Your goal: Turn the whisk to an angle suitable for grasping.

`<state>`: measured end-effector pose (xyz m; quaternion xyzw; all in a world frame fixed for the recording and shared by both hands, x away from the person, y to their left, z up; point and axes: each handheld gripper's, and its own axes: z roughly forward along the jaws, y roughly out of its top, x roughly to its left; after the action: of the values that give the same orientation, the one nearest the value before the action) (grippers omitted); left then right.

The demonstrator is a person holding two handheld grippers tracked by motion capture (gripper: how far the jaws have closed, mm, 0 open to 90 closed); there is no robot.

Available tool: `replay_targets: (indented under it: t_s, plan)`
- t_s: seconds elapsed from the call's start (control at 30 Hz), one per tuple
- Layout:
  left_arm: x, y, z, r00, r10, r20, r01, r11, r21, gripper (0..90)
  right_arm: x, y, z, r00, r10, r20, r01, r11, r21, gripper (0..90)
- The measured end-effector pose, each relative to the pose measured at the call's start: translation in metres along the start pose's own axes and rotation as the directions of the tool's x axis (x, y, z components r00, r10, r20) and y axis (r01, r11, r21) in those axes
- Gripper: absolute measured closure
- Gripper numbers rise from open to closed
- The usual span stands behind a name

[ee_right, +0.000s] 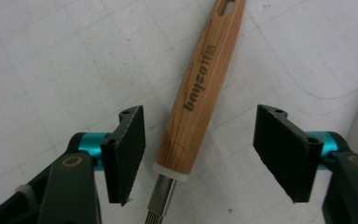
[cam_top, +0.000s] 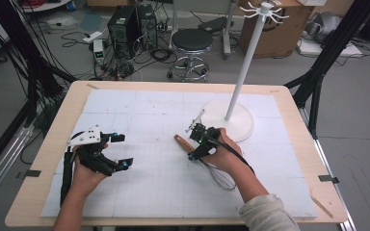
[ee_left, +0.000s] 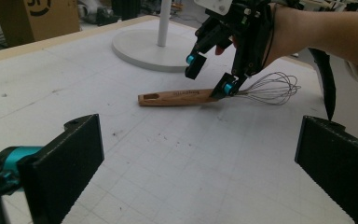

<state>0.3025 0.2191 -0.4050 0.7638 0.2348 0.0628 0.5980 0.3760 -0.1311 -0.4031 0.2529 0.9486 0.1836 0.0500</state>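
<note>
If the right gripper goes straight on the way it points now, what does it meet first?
Probably the whisk: its wooden handle lies on the mat between the open jaws of the right gripper, which points down at it.

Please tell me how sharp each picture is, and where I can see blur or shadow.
High view: even light, soft detail, whisk small. Left gripper view: whisk handle fairly sharp, own left tongs blurred, near the lens. Right gripper view: handle print readable, right tongs slightly soft, faint shadow beside the handle.

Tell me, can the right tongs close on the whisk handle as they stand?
Probably yes: the right tongs are open and straddle the wooden whisk handle near its metal collar, with nothing between jaws and handle.
</note>
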Motion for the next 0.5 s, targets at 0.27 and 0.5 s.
replay_targets:
  t_s: [0.27,0.5]
  plan:
    - [-0.001,0.001,-0.001,1.0000,0.003,0.004,-0.003,1.0000,-0.002,1.7,0.001,0.000,0.012,1.0000,-0.004,0.004,0.004,0.997,0.083,40.7]
    - [-0.001,0.001,-0.004,1.0000,0.000,-0.001,0.000,1.0000,-0.003,1.7,-0.004,-0.001,0.010,0.9999,0.006,-0.009,-0.006,0.997,0.074,43.5]
